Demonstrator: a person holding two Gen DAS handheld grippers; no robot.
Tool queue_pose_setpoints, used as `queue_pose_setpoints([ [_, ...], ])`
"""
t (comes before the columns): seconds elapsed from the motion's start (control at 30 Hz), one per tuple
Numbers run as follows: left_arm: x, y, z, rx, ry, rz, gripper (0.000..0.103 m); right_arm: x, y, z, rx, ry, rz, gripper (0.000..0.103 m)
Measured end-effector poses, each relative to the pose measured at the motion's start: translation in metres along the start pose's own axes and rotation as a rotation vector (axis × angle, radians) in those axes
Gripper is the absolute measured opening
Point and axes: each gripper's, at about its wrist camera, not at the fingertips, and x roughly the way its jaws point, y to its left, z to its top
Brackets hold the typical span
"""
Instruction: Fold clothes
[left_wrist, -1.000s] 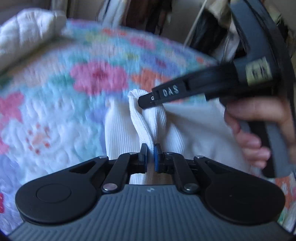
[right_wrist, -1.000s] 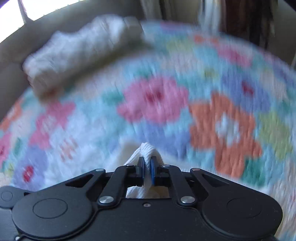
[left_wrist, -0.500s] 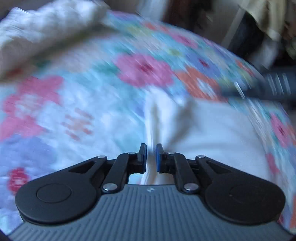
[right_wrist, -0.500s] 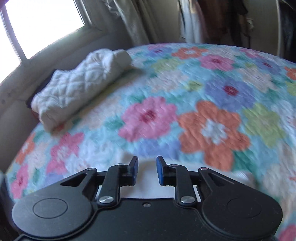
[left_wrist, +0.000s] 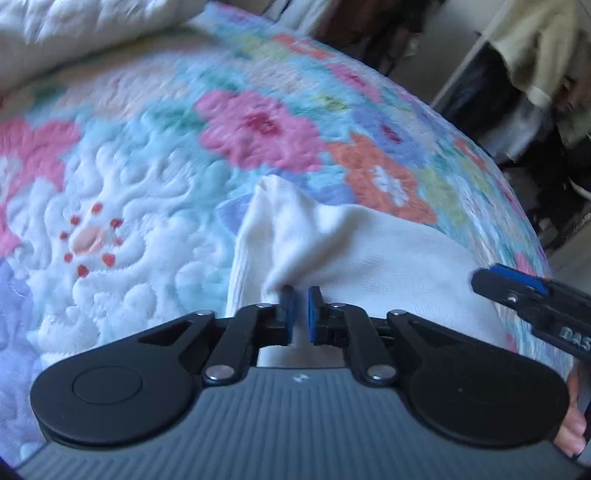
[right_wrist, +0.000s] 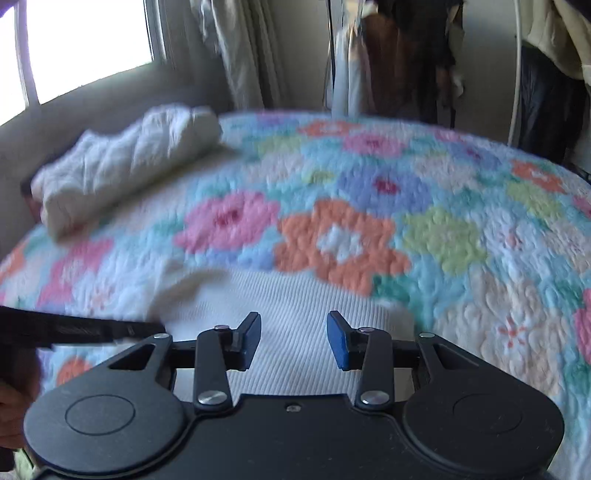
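A white ribbed garment (left_wrist: 354, 251) lies on the flowered quilt (left_wrist: 147, 177); it also shows in the right wrist view (right_wrist: 295, 306). My left gripper (left_wrist: 299, 314) sits over its left edge with the jaws a narrow gap apart, and a raised fold of the cloth reaches down to the left pad. My right gripper (right_wrist: 294, 339) is wide open and empty just above the garment. Its finger (left_wrist: 517, 291) shows at the right of the left wrist view, over the garment's right side.
A rolled white quilted blanket (right_wrist: 122, 162) lies at the bed's far left under a window (right_wrist: 85, 40). Hanging clothes (right_wrist: 406, 55) and a rack stand beyond the far edge of the bed.
My right gripper let go of the garment corner, opened wide and drew back to the right. My left gripper's jaws parted slightly. The lifted cloth has dropped onto the quilt.
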Motion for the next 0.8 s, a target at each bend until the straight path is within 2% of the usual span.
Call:
queue_pose_setpoints([
  [0.07,0.000,0.010,0.006,-0.030,-0.031,-0.002,0.007,0.012,-0.002,0.002,-0.034,0.033,-0.035,0.044],
  [0.17,-0.001,0.015,0.007,-0.021,-0.069,0.076,0.007,0.032,-0.009,0.000,-0.081,0.098,-0.117,0.041],
  [0.27,-0.001,0.025,0.008,-0.059,-0.035,0.069,0.008,0.039,-0.025,-0.006,-0.017,0.138,-0.140,0.040],
  [0.3,0.000,0.025,0.010,-0.038,-0.013,0.108,0.010,0.034,-0.029,-0.007,0.024,0.129,-0.131,0.043],
  [0.37,-0.004,0.023,0.014,0.013,-0.012,0.208,0.008,0.015,-0.034,-0.009,0.101,0.090,-0.103,0.056],
  [0.4,-0.012,0.026,0.014,0.008,-0.024,0.207,0.009,0.005,-0.038,-0.011,0.131,0.075,-0.083,0.069],
  [0.43,-0.021,0.033,0.016,-0.022,-0.025,0.171,0.013,-0.004,-0.042,-0.014,0.161,0.060,-0.063,0.075],
  [0.5,-0.034,0.045,0.018,-0.113,-0.018,0.054,0.024,-0.015,-0.057,-0.023,0.244,0.071,-0.010,0.080],
  [0.57,-0.042,0.052,0.016,-0.174,0.006,-0.062,0.053,-0.019,-0.077,-0.036,0.368,0.125,0.080,0.080],
  [0.63,-0.041,0.054,0.010,-0.220,0.045,-0.119,0.060,-0.023,-0.093,-0.055,0.498,0.158,0.197,0.080],
  [0.7,-0.034,0.053,0.000,-0.235,0.098,-0.150,0.063,-0.024,-0.099,-0.072,0.557,0.174,0.277,0.080],
  [0.73,-0.025,0.050,-0.005,-0.231,0.142,-0.146,0.067,-0.023,-0.099,-0.079,0.566,0.182,0.302,0.080],
  [0.8,-0.010,0.045,-0.013,-0.204,0.206,-0.111,0.068,-0.019,-0.096,-0.089,0.545,0.196,0.320,0.081],
])
